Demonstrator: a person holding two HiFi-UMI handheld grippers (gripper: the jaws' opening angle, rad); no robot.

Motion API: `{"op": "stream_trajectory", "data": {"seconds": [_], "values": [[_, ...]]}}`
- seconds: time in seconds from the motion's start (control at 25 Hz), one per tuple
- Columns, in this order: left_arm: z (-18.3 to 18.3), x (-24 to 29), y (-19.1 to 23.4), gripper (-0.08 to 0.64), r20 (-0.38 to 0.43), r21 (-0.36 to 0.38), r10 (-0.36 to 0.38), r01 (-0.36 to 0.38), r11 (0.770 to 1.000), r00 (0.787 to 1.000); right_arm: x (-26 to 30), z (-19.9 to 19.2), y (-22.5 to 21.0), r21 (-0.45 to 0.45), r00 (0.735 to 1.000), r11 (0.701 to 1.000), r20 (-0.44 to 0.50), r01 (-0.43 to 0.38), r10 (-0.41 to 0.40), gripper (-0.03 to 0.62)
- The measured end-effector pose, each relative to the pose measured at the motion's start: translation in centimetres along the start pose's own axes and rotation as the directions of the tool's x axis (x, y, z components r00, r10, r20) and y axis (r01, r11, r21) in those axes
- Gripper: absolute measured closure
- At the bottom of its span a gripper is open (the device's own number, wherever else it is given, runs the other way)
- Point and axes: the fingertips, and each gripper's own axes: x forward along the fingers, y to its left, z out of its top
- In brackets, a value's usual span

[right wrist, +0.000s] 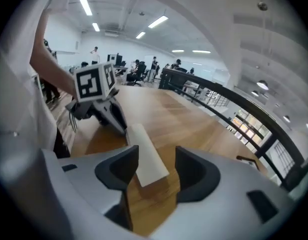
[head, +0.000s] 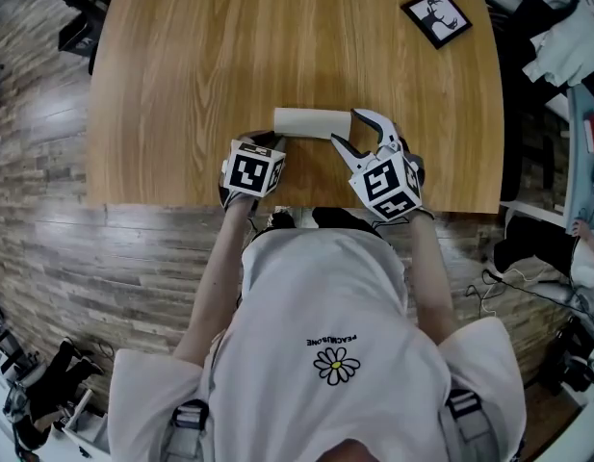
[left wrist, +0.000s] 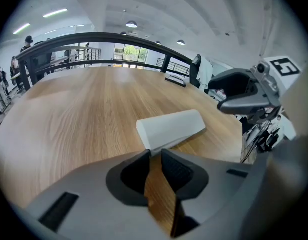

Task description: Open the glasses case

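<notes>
A white glasses case (head: 311, 121) lies closed on the wooden table (head: 229, 46), near its front edge. My left gripper (head: 271, 141) sits at the case's left end. In the left gripper view its jaws stand close together and the tips (left wrist: 153, 153) pinch the near lower edge of the case (left wrist: 171, 126). My right gripper (head: 359, 133) is at the case's right end with its jaws wide apart. In the right gripper view the case's near end (right wrist: 144, 149) lies between the open fingers (right wrist: 157, 159), touching neither pad.
A small black-framed picture (head: 437, 17) lies at the table's far right corner. The table's front edge (head: 277, 205) is right in front of my body. A dark railing (left wrist: 94, 36) runs beyond the far side. Chairs and clutter (head: 566, 46) stand to the right.
</notes>
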Motion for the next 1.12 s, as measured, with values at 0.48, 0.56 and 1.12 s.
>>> {"op": "stream_trajectory", "data": {"seconds": [0.48, 0.56, 1.12], "values": [[0.1, 0.0, -0.1, 0.476, -0.023, 0.017, -0.009, 0.009, 1.0, 1.0, 4.6, -4.7, 2.8, -0.346, 0.973, 0.922, -0.204, -0.176, 0.109, 0.31], [0.1, 0.0, -0.1, 0.476, -0.022, 0.019, -0.009, 0.009, 1.0, 1.0, 5.0, -5.0, 2.8, -0.352, 0.969, 0.917, -0.22, -0.187, 0.113, 0.311], [0.0, 0.1, 0.0, 0.479, -0.011, 0.058, 0.009, -0.009, 0.998, 1.0, 6.2, -5.7, 2.6, -0.336, 0.958, 0.921, -0.266, -0.196, 0.107, 0.328]]}}
